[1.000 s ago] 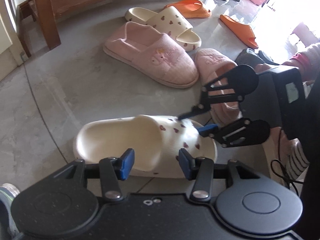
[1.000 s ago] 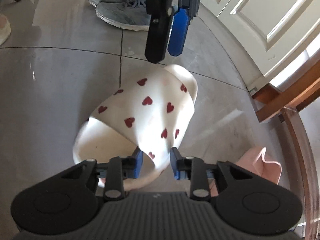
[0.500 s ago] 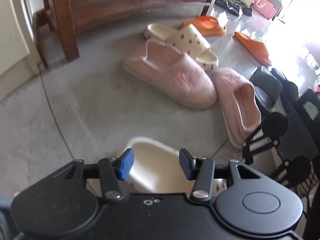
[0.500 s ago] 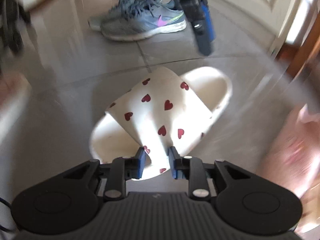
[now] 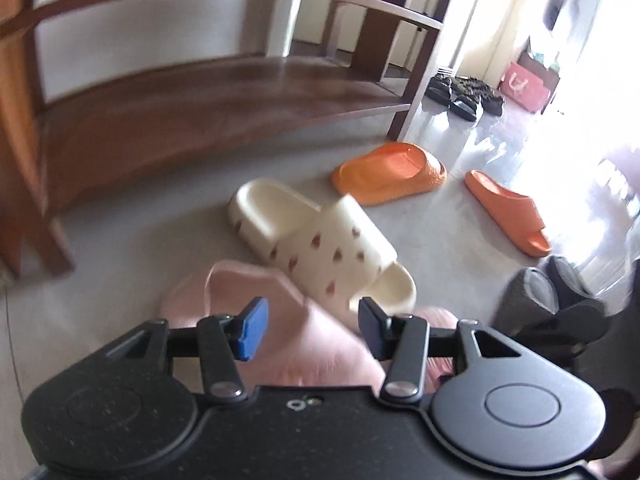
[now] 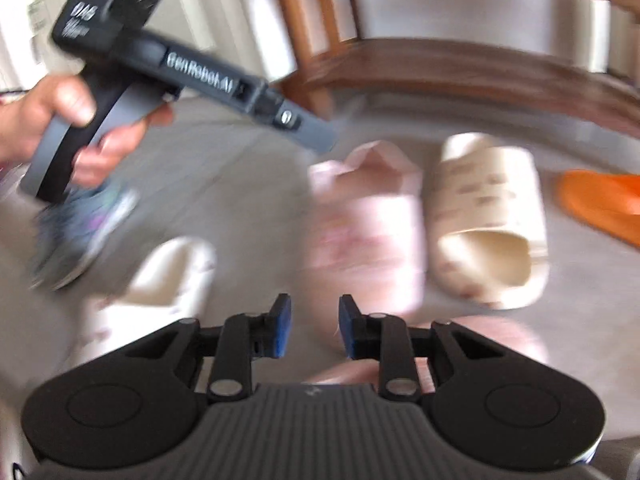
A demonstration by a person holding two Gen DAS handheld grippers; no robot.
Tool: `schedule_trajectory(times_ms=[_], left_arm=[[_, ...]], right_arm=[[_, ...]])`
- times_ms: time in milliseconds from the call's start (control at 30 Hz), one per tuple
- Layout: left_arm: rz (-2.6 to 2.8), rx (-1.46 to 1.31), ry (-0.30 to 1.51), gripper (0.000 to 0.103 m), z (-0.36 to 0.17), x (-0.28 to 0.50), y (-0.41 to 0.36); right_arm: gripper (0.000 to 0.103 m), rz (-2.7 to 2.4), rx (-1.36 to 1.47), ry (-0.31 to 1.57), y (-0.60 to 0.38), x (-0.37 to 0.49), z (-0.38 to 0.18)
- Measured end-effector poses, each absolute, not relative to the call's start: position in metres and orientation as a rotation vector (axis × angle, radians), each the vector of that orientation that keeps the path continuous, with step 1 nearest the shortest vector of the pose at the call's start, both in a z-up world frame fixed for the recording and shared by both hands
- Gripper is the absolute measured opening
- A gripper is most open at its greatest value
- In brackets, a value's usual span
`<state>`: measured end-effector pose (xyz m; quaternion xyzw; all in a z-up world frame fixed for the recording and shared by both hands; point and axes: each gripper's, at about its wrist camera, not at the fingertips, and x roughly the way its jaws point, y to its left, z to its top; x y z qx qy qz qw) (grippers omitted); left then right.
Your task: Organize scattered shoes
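Looking down my left gripper [image 5: 310, 330], jaws parted and empty over a pink slipper [image 5: 320, 352]; a heart-print slide [image 5: 320, 240] lies on the floor just beyond it, two orange slides [image 5: 390, 174] further off near the wooden shelf [image 5: 200, 92]; from the right gripper [image 6: 310, 330], jaws opening with nothing between them; its mate, the other heart-print slide [image 6: 160, 280], sits lower left, well apart from the first; all pretty blurry.

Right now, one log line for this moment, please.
left claw: open, empty | right claw: opening, empty | heart slipper: on floor, released | next: pink slipper
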<state>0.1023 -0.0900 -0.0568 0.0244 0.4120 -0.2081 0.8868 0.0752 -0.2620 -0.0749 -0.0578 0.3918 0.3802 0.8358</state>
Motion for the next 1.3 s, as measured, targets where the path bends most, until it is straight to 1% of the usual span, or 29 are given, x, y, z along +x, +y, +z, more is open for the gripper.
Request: schedule_trajectory(times_ms=[133, 200, 267, 400, 633, 733, 833, 1033, 1100, 1167, 1200, 1267, 1300], left_arm=[[-0.352, 0.092, 0.838, 0.049, -0.074, 0.108, -0.104], [-0.340, 0.161, 0.822, 0.049, -0.082, 0.109, -0.115], [-0.332, 0.228, 0.803, 0.049, -0.089, 0.106, -0.129], [-0.391, 0.266, 0.749, 0.049, -0.099, 0.110, -0.143], [-0.655, 0.290, 0.760, 0.050, -0.092, 0.175, -0.139], [-0.829, 0.320, 0.830, 0.051, -0.083, 0.207, -0.141], [-0.939, 0.446, 0.896, 0.051, -0.084, 0.228, -0.155], [-1.054, 0.519, 1.012, 0.051, -0.104, 0.258, -0.175], [-1.116, 0.524, 1.092, 0.053, -0.113, 0.266, -0.180], [-1.154, 0.500, 1.139, 0.050, -0.116, 0.271, -0.182], [-1.154, 0.443, 1.177, 0.049, -0.119, 0.276, -0.184], [-1.136, 0.345, 1.209, 0.042, -0.124, 0.280, -0.182], [-1.127, 0.289, 1.216, 0.040, -0.126, 0.279, -0.180]], right_arm=[[0.031, 0.646, -0.194, 0.775, -0.286, 0.105, -0.079], [0.031, 0.592, -0.237, 0.751, -0.298, 0.123, -0.082], [0.031, 0.578, -0.237, 0.746, -0.300, 0.134, -0.083], [0.031, 0.537, -0.203, 0.756, -0.305, 0.142, -0.086], [0.031, 0.531, -0.138, 0.798, -0.318, 0.132, -0.093], [0.031, 0.537, -0.117, 0.808, -0.324, 0.127, -0.092], [0.031, 0.535, -0.086, 0.824, -0.330, 0.129, -0.094], [0.031, 0.544, -0.052, 0.842, -0.342, 0.135, -0.095], [0.031, 0.548, -0.049, 0.851, -0.346, 0.136, -0.095], [0.031, 0.544, -0.034, 0.866, -0.354, 0.138, -0.098], [0.031, 0.542, -0.026, 0.874, -0.357, 0.139, -0.100], [0.031, 0.532, -0.007, 0.888, -0.362, 0.143, -0.104], [0.031, 0.528, 0.003, 0.893, -0.363, 0.144, -0.106]])
